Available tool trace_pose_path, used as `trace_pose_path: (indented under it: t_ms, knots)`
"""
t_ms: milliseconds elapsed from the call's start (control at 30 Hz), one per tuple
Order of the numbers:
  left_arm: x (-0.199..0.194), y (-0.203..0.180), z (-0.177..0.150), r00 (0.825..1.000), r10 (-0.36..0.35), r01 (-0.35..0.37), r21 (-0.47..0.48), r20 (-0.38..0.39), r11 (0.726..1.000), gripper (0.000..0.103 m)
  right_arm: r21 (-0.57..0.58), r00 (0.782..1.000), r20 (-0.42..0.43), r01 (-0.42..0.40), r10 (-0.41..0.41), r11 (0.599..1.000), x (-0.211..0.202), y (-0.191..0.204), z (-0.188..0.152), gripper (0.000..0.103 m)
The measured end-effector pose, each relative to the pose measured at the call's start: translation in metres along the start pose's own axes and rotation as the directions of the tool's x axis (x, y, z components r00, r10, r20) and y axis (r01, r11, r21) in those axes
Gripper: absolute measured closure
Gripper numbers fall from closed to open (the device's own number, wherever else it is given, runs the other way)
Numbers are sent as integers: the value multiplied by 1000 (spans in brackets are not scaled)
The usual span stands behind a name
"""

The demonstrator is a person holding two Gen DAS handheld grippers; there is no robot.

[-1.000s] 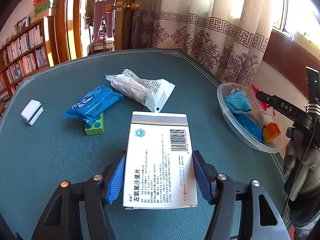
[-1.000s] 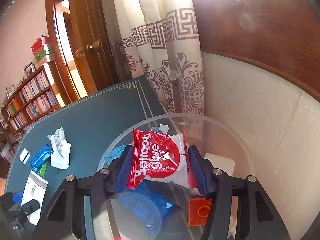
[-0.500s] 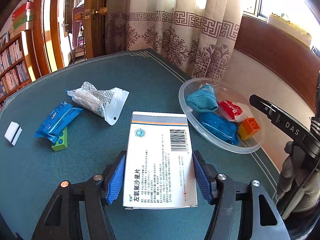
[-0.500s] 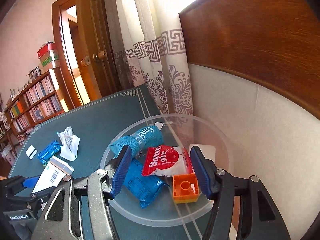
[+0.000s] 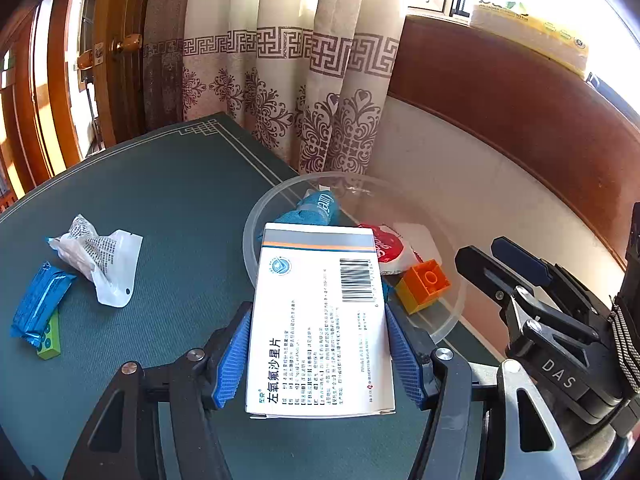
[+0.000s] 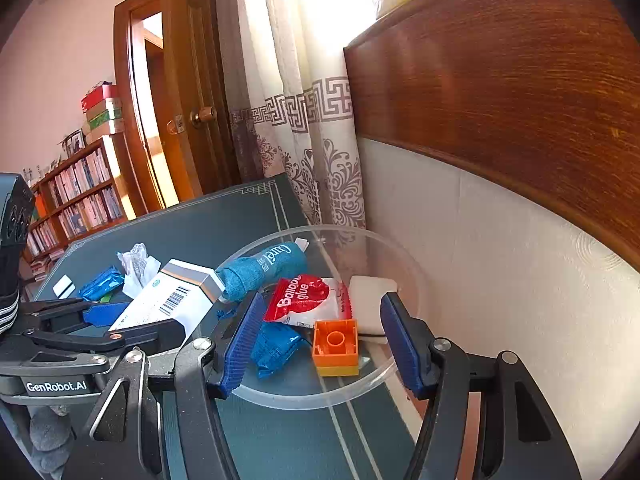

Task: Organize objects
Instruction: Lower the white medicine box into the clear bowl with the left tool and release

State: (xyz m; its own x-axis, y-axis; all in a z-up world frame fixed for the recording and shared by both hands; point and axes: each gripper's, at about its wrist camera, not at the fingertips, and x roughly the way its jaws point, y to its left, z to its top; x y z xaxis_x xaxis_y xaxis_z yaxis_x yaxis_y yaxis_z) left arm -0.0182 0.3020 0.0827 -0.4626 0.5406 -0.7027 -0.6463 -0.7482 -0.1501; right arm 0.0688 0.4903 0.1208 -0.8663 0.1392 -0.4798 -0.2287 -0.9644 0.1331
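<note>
Left gripper [image 5: 318,354] clamps the white medicine box [image 5: 320,320], its barcode and Chinese print facing up, front end over the clear bowl's rim [image 5: 250,232]. Right gripper [image 6: 320,346] hangs wide open at the bowl, gripping nothing, orange brick [image 6: 335,342] between its fingers.

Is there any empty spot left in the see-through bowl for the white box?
The bowl is crowded near the front: orange block, red glue packet, blue packs. Its far side by the curtain looks bare. The table between the bowl and the white bag is also bare.
</note>
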Motion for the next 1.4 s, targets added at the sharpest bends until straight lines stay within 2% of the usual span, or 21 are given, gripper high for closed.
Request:
trace_pose_path:
  t_ms: [200,500,533,567,633,767,900,1067,1400]
  knots:
    - [22,-9,11,998,-62,62,-8,-22,998,36,23,1000,-6,10,-10,1000,-1,-11,-3,41]
    - [42,-17,20,995,-103,103,-11,-11,995,36,49,999,-23,34,-33,998,5,-21,-7,41]
    - [43,-17,20,995,-104,104,-11,-10,995,31,53,999,-25,38,-37,998,6,-23,-7,41]
    - [44,-16,19,995,-100,99,-16,-12,995,20,56,999,-27,41,-40,998,6,-24,-8,41]
    - [44,-8,18,996,-88,87,-51,-9,995,13,63,999,-30,45,-43,997,6,-26,-10,41]
    - [39,14,14,995,-98,96,-140,-10,985,13,68,998,-34,46,-44,997,7,-27,-11,41]
    - [28,29,7,998,-55,54,-176,2,983,13,65,999,-33,38,-36,997,6,-24,-12,41]
    - [27,32,0,1000,6,-7,-168,-5,986,13,63,999,-33,30,-28,998,5,-20,-13,41]
    - [22,44,-12,997,81,-82,-175,-10,981,8,55,999,-39,7,-5,998,2,-7,-17,41]
